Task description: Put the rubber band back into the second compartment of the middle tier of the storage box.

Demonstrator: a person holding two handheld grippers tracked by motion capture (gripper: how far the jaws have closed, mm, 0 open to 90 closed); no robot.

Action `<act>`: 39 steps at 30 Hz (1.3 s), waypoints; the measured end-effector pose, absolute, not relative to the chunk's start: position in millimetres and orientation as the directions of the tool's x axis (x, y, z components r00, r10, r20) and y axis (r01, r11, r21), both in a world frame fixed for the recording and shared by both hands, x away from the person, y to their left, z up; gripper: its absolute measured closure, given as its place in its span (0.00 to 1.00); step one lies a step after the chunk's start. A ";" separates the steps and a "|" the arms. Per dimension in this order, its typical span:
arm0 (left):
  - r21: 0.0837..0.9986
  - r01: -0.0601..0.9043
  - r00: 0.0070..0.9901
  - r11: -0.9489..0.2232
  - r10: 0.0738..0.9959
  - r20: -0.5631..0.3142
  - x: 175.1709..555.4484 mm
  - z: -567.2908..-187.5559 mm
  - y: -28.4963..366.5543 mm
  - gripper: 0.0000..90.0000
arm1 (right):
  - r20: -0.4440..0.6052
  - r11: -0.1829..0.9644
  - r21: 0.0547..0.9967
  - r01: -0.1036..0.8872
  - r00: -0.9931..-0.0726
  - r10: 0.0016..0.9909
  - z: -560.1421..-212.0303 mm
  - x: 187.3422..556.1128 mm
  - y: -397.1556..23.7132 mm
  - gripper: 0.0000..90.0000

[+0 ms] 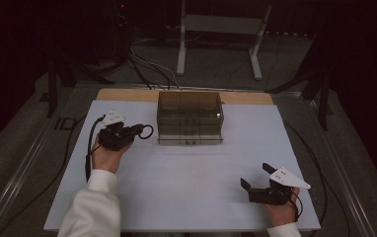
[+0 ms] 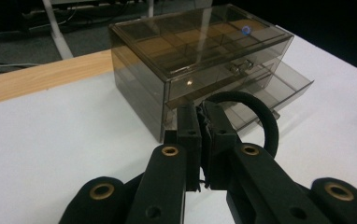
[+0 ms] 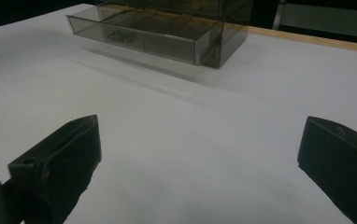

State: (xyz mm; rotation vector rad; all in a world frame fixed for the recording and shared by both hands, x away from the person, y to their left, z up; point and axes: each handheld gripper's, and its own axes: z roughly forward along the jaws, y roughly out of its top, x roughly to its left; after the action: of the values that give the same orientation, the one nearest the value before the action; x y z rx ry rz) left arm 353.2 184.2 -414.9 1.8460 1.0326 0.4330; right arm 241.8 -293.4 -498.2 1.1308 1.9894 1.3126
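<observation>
The room behind the table (image 1: 186, 197) is very dark, so the stands and cables on the floor are difficult to see. In the left gripper view the black ring (image 2: 260, 116) is partly covered: its lower left part goes behind the jaws, and only the upper arc and the right side are visible. The exact place where the jaws bite the ring is hidden between them. What lies in the compartments of the smoky transparent drawer box (image 1: 190, 117) is hard to recognise through the tinted plastic; in the right gripper view a small pale object sits in the open bottom drawer (image 3: 134, 32), but its form is not clear.

The left gripper (image 1: 138, 131) has its jaws pressed together on the ring and pinches its band at one side. The rest of the ring sticks out past the jaw tips, to the right in the high view. The ring (image 1: 146, 132) is in the air above the white table cover, just beside the left front corner of the drawer box, and it does not touch the box.

The ring stands on its edge in the left gripper view, with its opening turned towards the camera. It is nearly round, so no long axis is clear.

The right gripper (image 1: 255, 180) rests near the front right corner of the table, well apart from the box, with its jaws spread wide and nothing between them.
</observation>
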 end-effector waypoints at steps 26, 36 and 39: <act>0.866 0.456 0.603 -0.207 0.788 -0.129 369.0 -413.2 153.7 0.98 | 0.037 0.189 0.912 0.364 -0.533 0.845 -497.5 241.5 -293.5 0.00; 0.861 0.454 0.609 -0.229 0.785 -0.113 374.5 -415.0 141.5 0.98 | 0.039 0.186 0.912 0.364 -0.532 0.846 -497.4 241.2 -294.2 0.00; 0.861 0.452 0.611 -0.233 0.784 -0.108 376.4 -415.3 137.7 0.98 | 0.040 0.186 0.913 0.364 -0.531 0.846 -497.6 241.4 -294.5 0.00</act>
State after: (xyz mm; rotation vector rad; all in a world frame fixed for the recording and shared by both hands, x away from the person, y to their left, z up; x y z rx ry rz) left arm 376.4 137.7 -415.3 1.8756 0.9897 0.4334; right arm 241.4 -294.5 -497.6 1.1318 1.9852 1.3195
